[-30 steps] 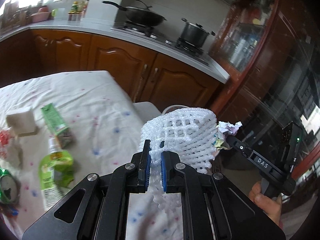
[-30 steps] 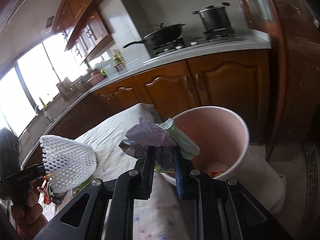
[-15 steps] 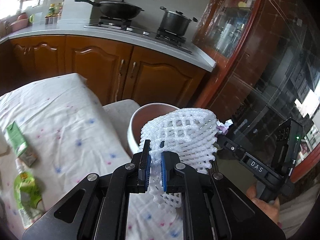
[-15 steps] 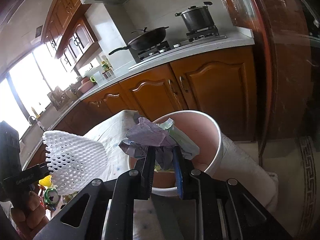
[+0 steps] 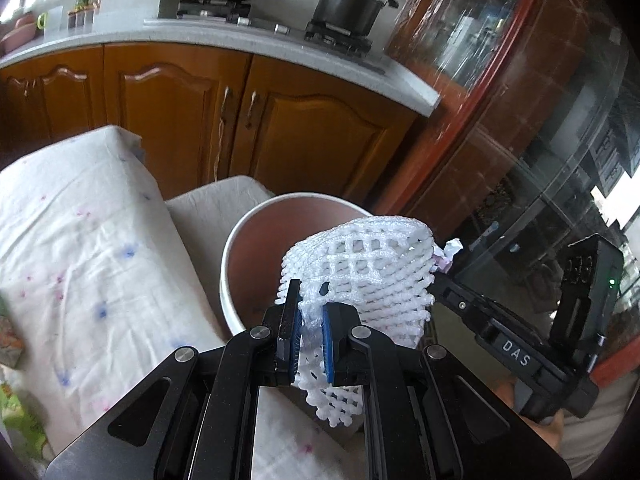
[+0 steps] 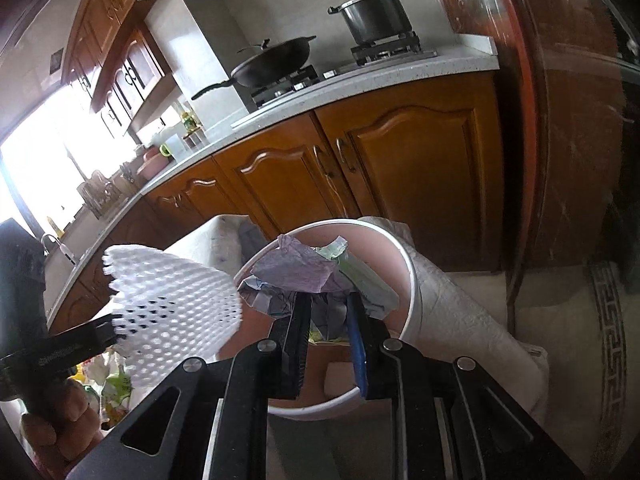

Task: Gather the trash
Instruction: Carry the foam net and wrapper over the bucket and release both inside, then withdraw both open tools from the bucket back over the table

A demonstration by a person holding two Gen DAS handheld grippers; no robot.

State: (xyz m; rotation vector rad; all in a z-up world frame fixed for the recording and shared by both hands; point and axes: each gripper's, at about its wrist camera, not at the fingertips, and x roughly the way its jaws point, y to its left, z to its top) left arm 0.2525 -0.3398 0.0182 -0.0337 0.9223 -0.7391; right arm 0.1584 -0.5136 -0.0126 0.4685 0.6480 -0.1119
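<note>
Pinching white foam net (image 5: 360,276) in my left gripper (image 5: 310,332), jaws nearly closed on it, net over the bin (image 5: 240,240) at its 3 o'clock rim. My right gripper (image 6: 326,320) clamps crumpled paper (image 6: 296,272), narrow gap, above bin mouth.

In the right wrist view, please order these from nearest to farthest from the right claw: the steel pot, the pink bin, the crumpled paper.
1. crumpled paper: gripped in the right claw.
2. pink bin: directly below and behind it.
3. steel pot: on the stove, far behind at the top.
</note>
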